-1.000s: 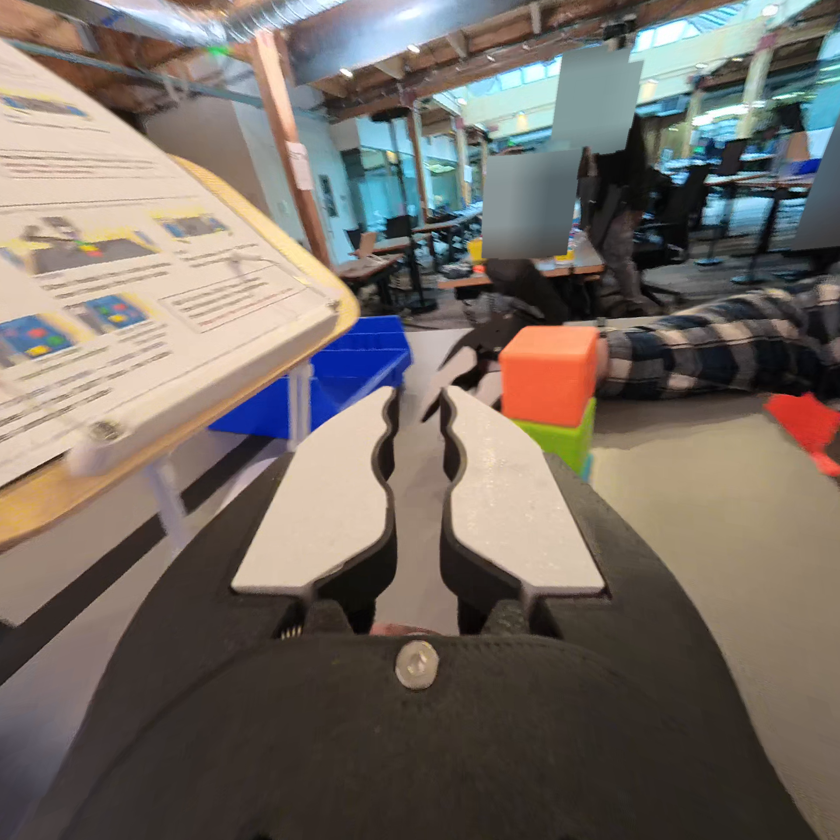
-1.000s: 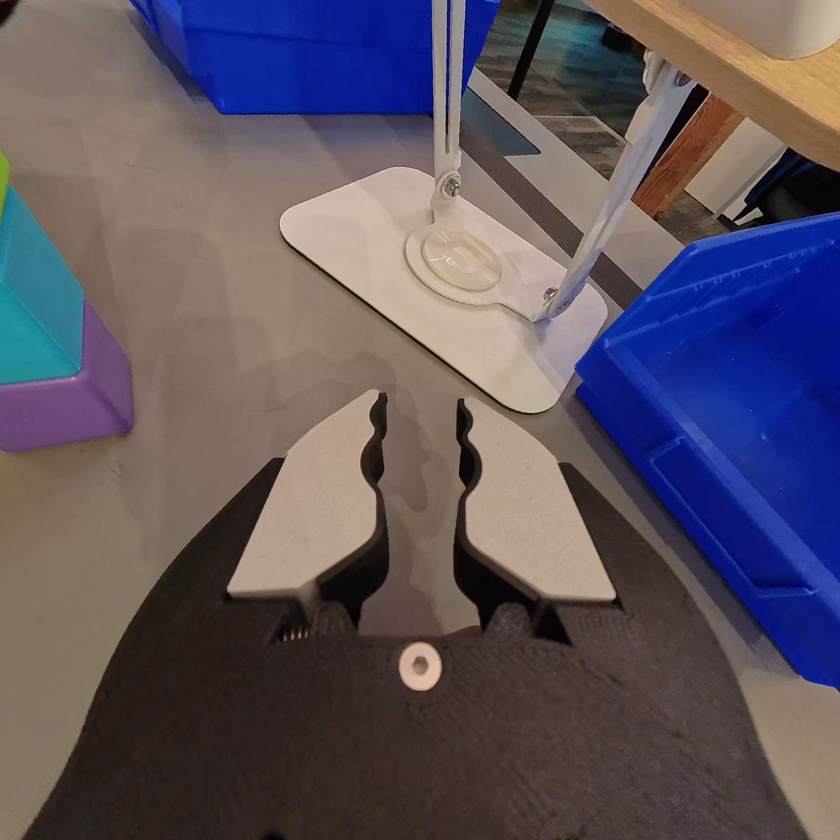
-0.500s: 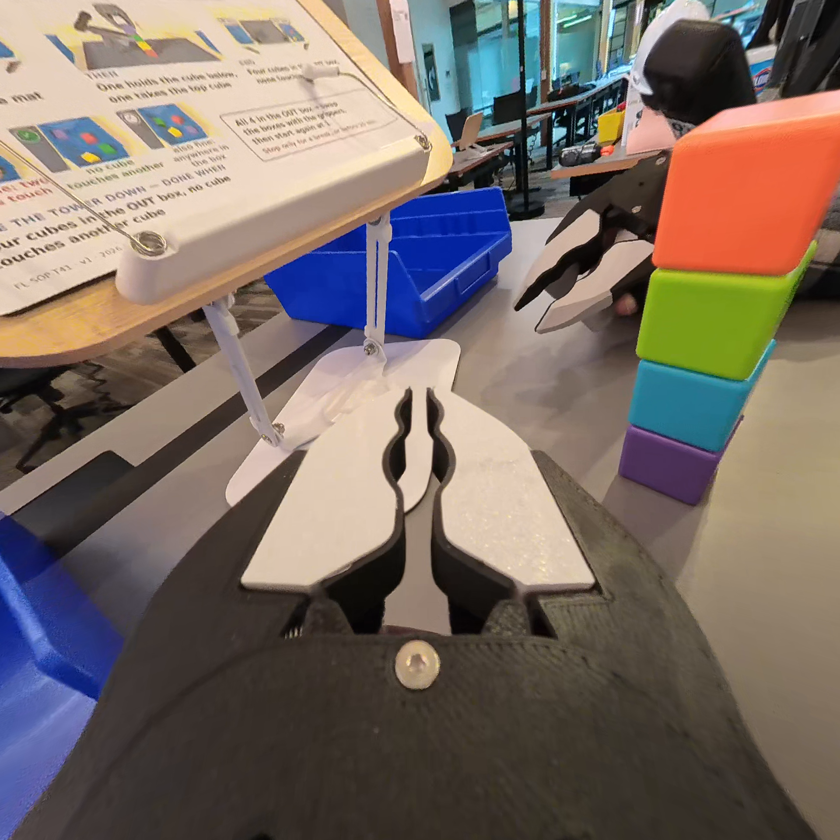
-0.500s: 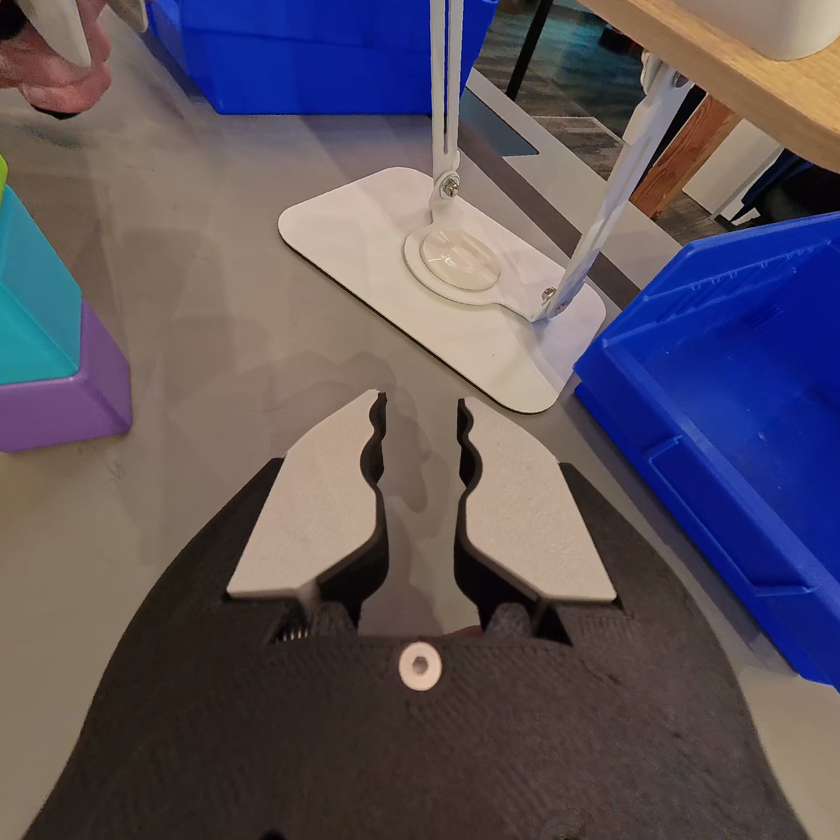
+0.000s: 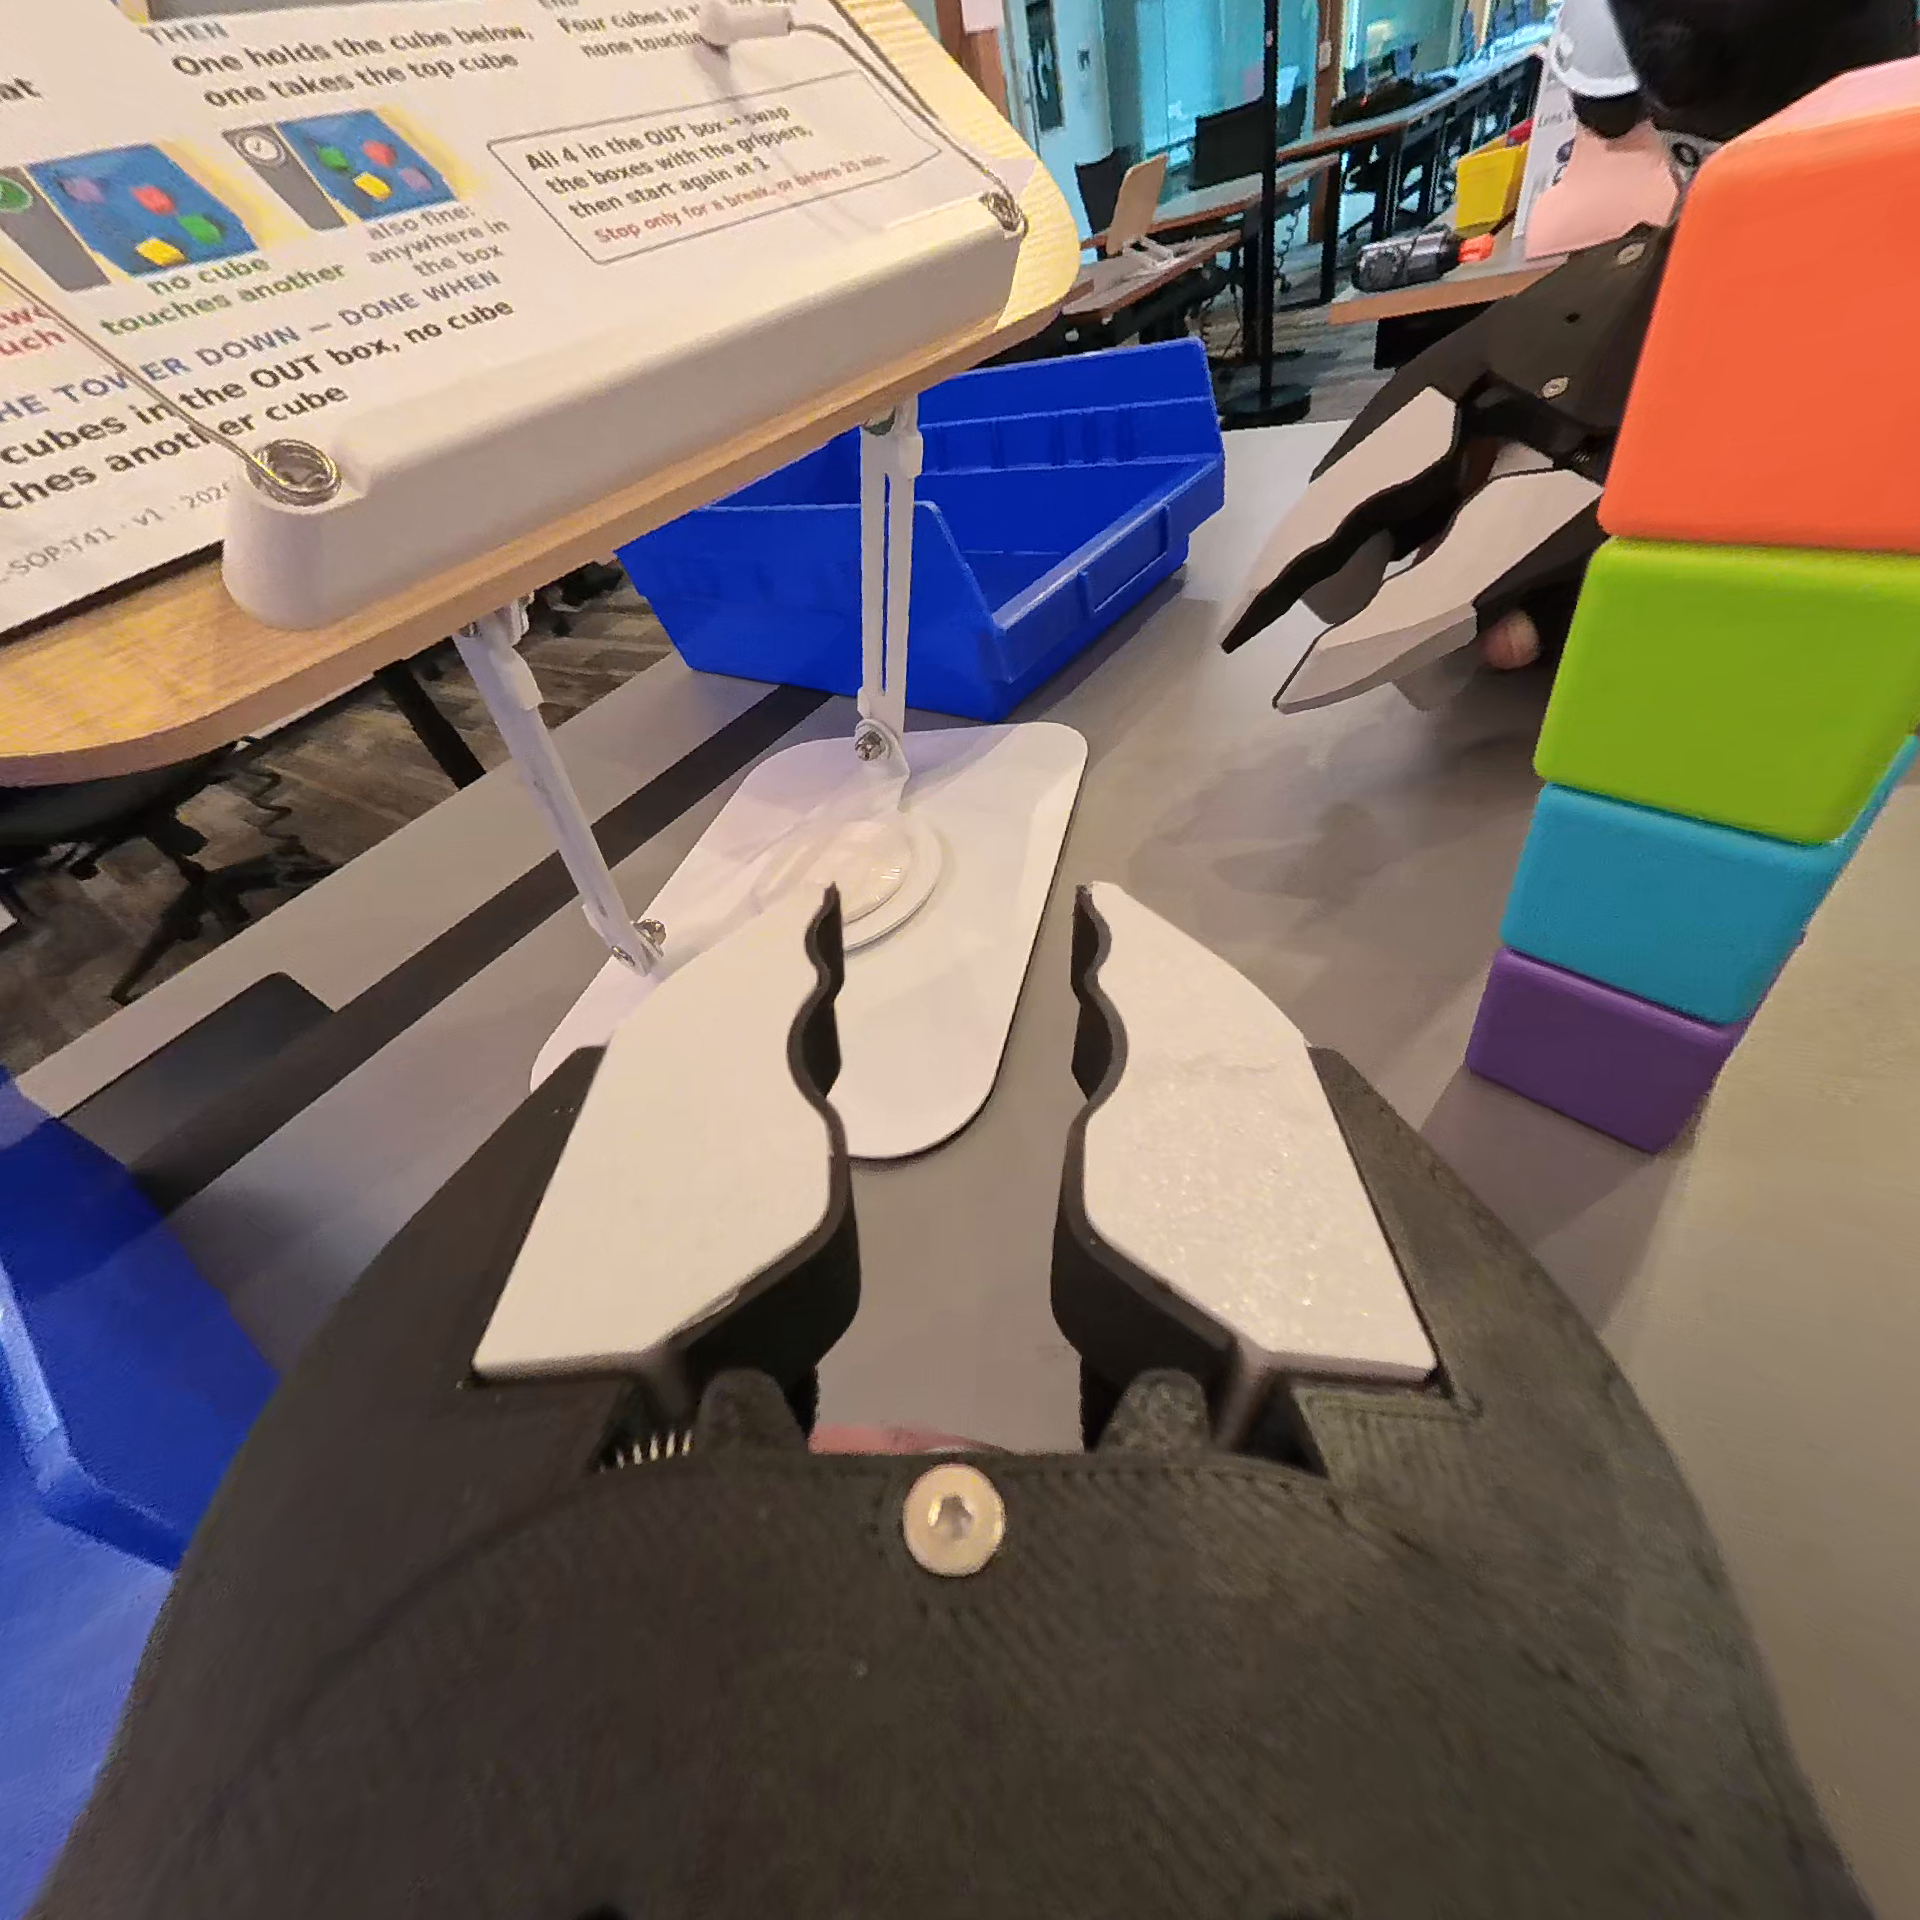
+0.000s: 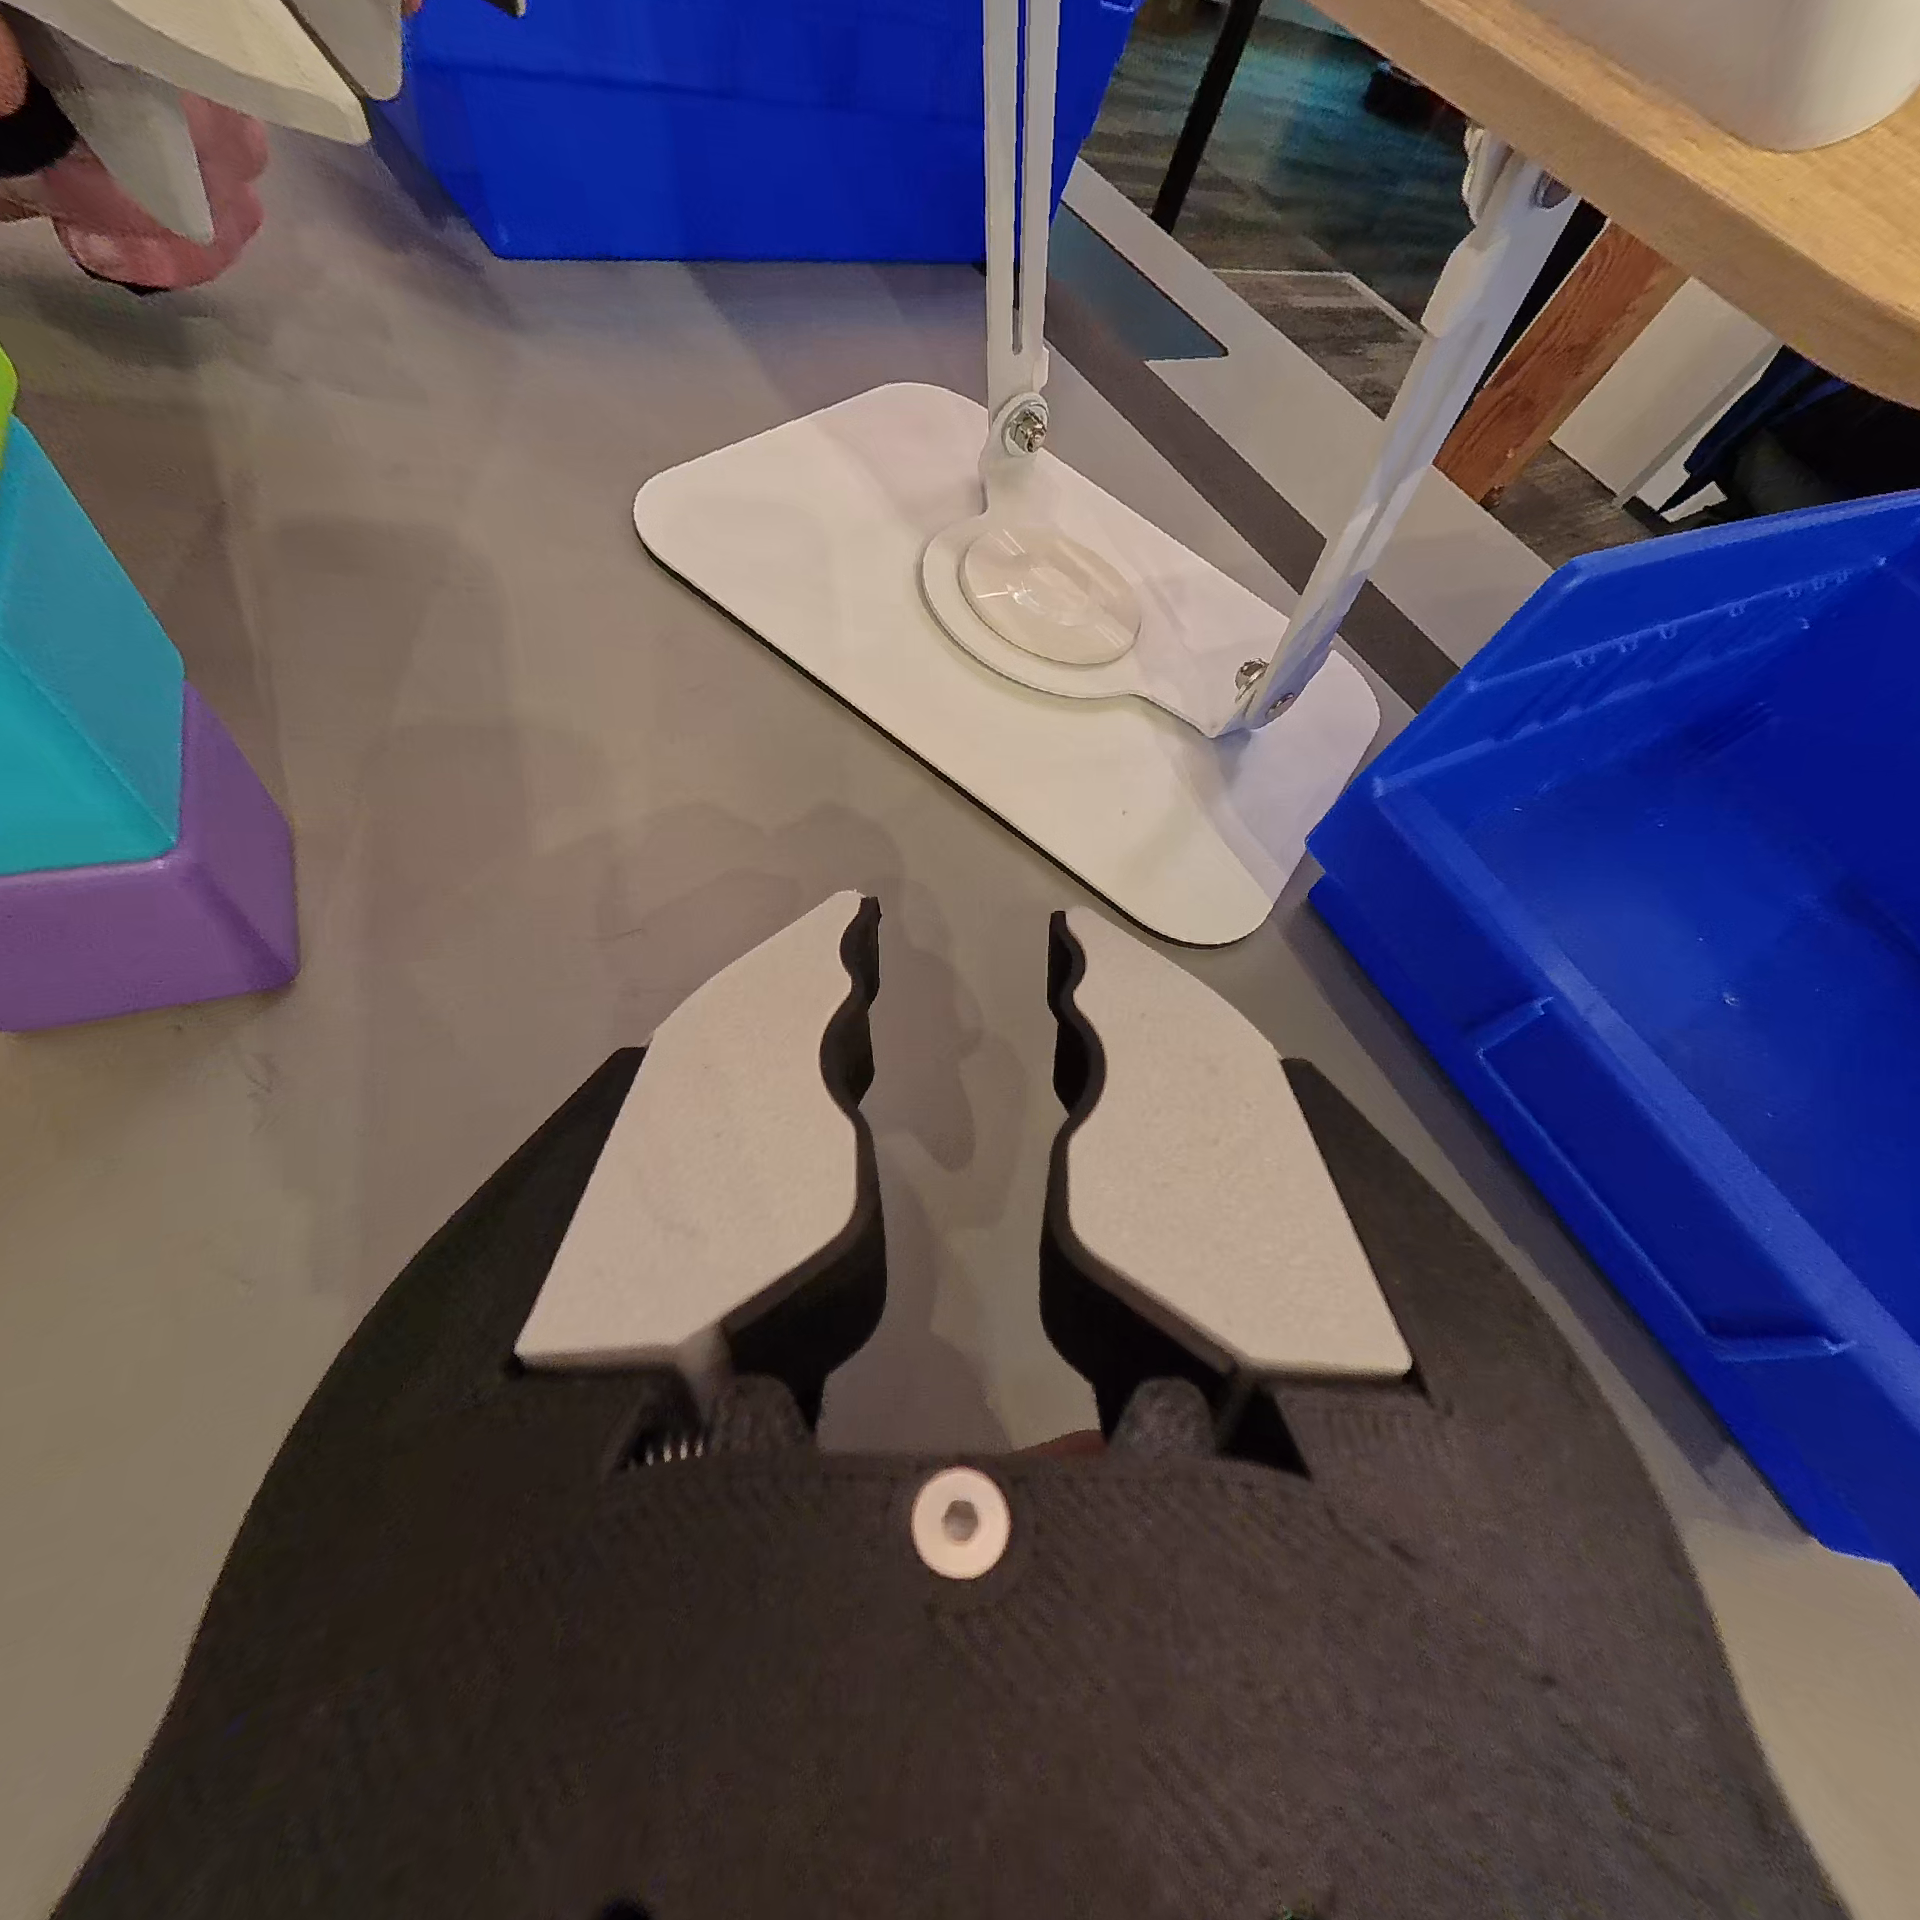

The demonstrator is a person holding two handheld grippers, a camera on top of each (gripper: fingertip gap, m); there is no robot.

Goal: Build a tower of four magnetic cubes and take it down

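A tower of four cubes stands on the grey table at the right of the left wrist view: orange cube on top, then green cube, teal cube and purple cube at the bottom. My left gripper is open and empty, low over the table to the left of the tower. My right gripper is open and empty, and also shows beyond the tower in the left wrist view. The right wrist view shows the purple cube and teal cube at its left edge.
A white stand base lies between the grippers and carries an instruction board overhead. A blue bin sits behind it. Another blue bin is beside my left gripper. My hands' fingertips stand some 20 cm from each other.
My left gripper has dropped from the tower's top to table height beside it, and its jaws have narrowed and then opened wider. The right gripper has stayed in place.
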